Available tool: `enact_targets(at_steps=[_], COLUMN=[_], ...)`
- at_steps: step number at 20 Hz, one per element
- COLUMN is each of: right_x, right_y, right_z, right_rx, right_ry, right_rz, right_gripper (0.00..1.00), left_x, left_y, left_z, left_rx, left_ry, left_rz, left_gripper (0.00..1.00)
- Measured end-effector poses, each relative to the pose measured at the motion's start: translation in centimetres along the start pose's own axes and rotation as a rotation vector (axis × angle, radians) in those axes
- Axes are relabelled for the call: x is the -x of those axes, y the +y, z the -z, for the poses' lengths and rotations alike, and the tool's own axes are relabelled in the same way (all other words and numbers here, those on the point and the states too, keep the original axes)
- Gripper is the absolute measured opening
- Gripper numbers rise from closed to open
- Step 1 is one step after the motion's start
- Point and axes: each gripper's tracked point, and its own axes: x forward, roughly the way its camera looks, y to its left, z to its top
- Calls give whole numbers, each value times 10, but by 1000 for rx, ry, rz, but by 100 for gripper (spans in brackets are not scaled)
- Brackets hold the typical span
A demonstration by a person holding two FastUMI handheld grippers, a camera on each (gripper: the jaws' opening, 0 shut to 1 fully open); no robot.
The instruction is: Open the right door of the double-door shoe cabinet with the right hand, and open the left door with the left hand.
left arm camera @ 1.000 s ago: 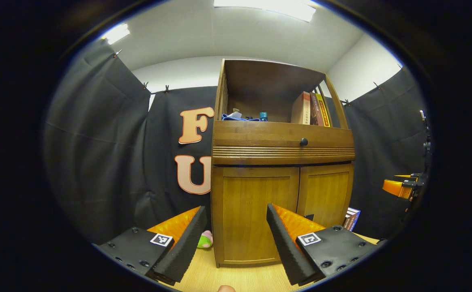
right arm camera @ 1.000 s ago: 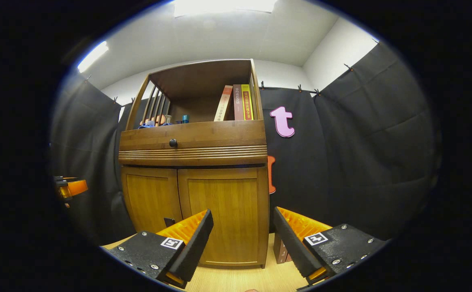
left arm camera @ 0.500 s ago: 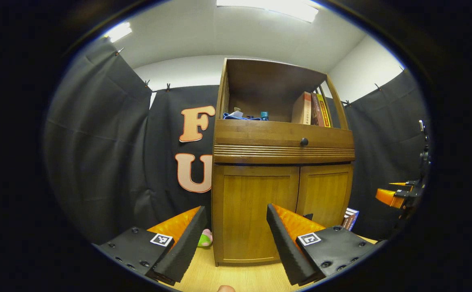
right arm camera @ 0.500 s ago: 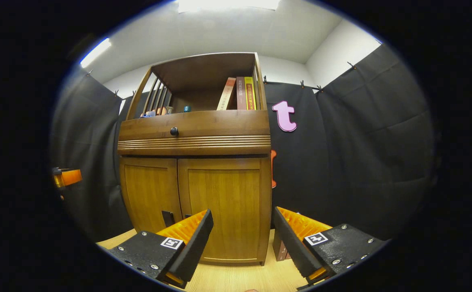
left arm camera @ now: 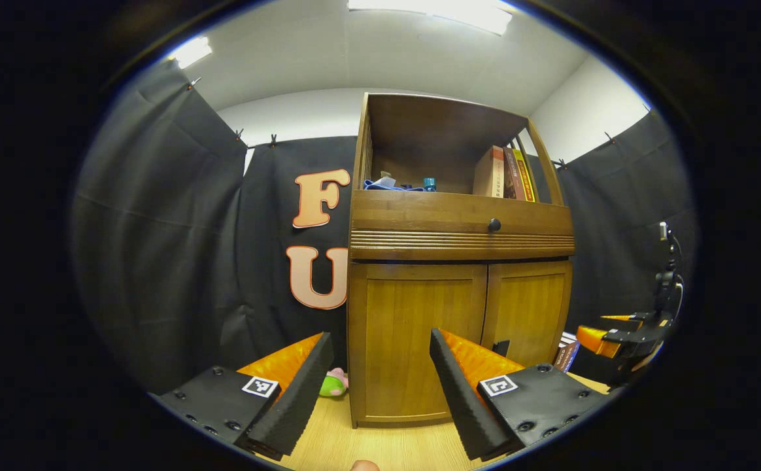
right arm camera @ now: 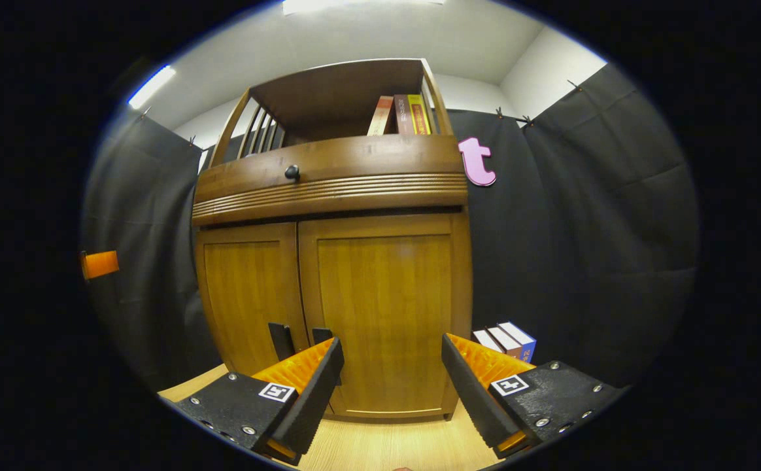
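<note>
A wooden shoe cabinet (left arm camera: 459, 229) (right arm camera: 328, 190) stands against the black cloth wall. Both lower doors are closed: the left door (left arm camera: 413, 340) (right arm camera: 243, 294) and the right door (left arm camera: 527, 307) (right arm camera: 387, 307). Two dark handles (right arm camera: 282, 340) sit side by side low at the seam between the doors; one handle (left arm camera: 500, 347) peeks past my finger in the left gripper view. My left gripper (left arm camera: 380, 386) is open, short of the left door. My right gripper (right arm camera: 390, 389) is open in front of the right door, and it shows far right (left arm camera: 616, 337) in the left gripper view.
The cabinet's open top shelf holds books (left arm camera: 505, 173) (right arm camera: 403, 114) and small items (left arm camera: 393, 184). Below it is a drawer with a round black knob (left arm camera: 494, 225) (right arm camera: 292, 173). Books (right arm camera: 505, 340) stand on the wooden floor (right arm camera: 387, 445) right of the cabinet. A green-pink toy (left arm camera: 333, 384) lies at its left.
The right gripper has moved closer to the cabinet and lower, so the doors look larger and both handles have come into sight. The left gripper has hardly shifted.
</note>
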Motion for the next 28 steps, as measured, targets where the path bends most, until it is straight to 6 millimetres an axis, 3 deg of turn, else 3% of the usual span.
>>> enact_targets(at_steps=[6, 14, 15, 16, 18, 19, 21, 22, 23, 24, 25, 26, 27, 28], right_x=[-38, -96, -103, -108, -119, -123, -131, -135, -138, -141, -143, -144, -146, -148], right_y=[42, 77, 79, 80, 81, 83, 85, 87, 89, 92, 94, 94, 94, 95], right_z=[37, 84, 91, 95, 102, 103, 107, 109, 110, 112, 112, 114, 115, 117], right_rx=[-14, 12, 9, 7, 10, 12, 17, 18, 16, 11, 8, 4, -2, -10], right_ry=[18, 63, 72, 80, 89, 88, 86, 87, 90, 91, 91, 95, 99, 104], right_rz=[-54, -62, -55, -57, -51, -46, -41, -41, -42, -45, -46, -42, -40, -41], right_gripper=[94, 94, 80, 100, 100, 91, 84, 92, 75, 83, 65, 62, 47, 56], left_x=[-1, 0, 0, 0, -1, -1, -2, -3, -3, -4, -2, -2, -1, -1], left_y=[13, 30, 32, 34, 35, 36, 39, 42, 43, 44, 44, 45, 46, 48], left_z=[12, 18, 19, 21, 22, 23, 23, 24, 24, 25, 25, 25, 26, 26], left_rx=[-2, -20, -25, -30, -33, -31, -30, -30, -30, -31, -31, -30, -30, -30], left_ry=[27, 28, 32, 35, 34, 33, 32, 32, 32, 32, 33, 34, 35, 36], left_rz=[-21, -34, -37, -39, -34, -34, -36, -38, -41, -43, -43, -44, -45, -48], left_gripper=[98, 98, 98, 96, 96, 98, 95, 96, 96, 96, 95, 94, 94, 94])
